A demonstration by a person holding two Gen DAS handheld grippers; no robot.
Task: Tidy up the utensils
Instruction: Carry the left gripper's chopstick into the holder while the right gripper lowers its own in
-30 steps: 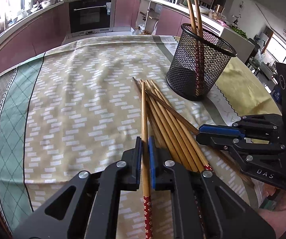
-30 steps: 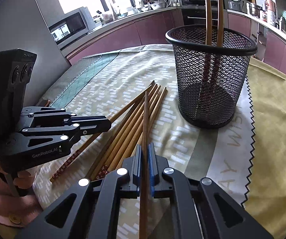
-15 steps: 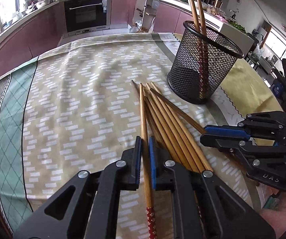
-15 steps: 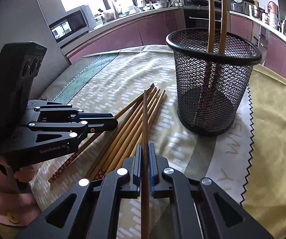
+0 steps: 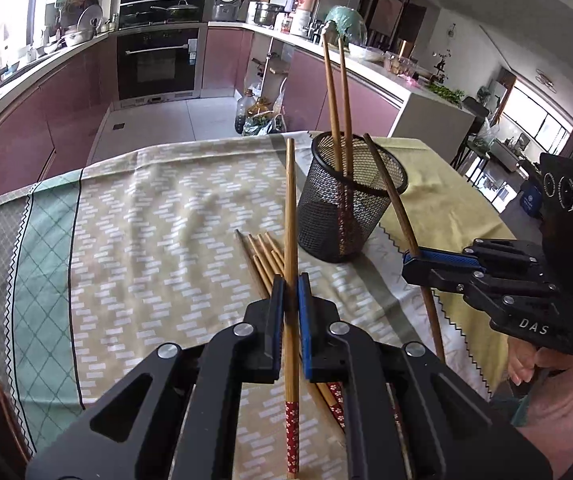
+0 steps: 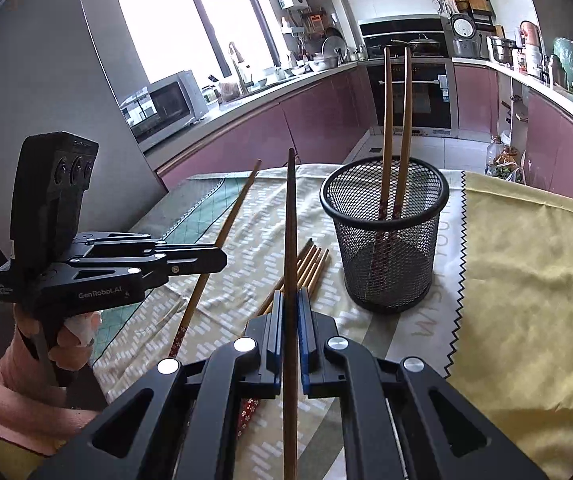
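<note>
My left gripper (image 5: 290,286) is shut on a light bamboo chopstick (image 5: 290,216) with a red patterned end, held tilted up above the table. My right gripper (image 6: 290,300) is shut on a darker chopstick (image 6: 290,224), also lifted; it shows in the left wrist view (image 5: 394,204) too, its tip near the holder's rim. A black mesh holder (image 5: 348,204) stands upright on the table with two chopsticks (image 5: 336,92) inside. Several more chopsticks (image 5: 264,258) lie on the cloth in front of the holder.
The table has a patterned beige and green cloth (image 5: 146,232) and a yellow cloth (image 6: 526,264) to the right of the holder. Kitchen counters and an oven (image 5: 158,60) lie beyond the table's far edge.
Both grippers have lifted their chopsticks off the pile and tilted them upward. The pile on the cloth is smaller and farther below.
</note>
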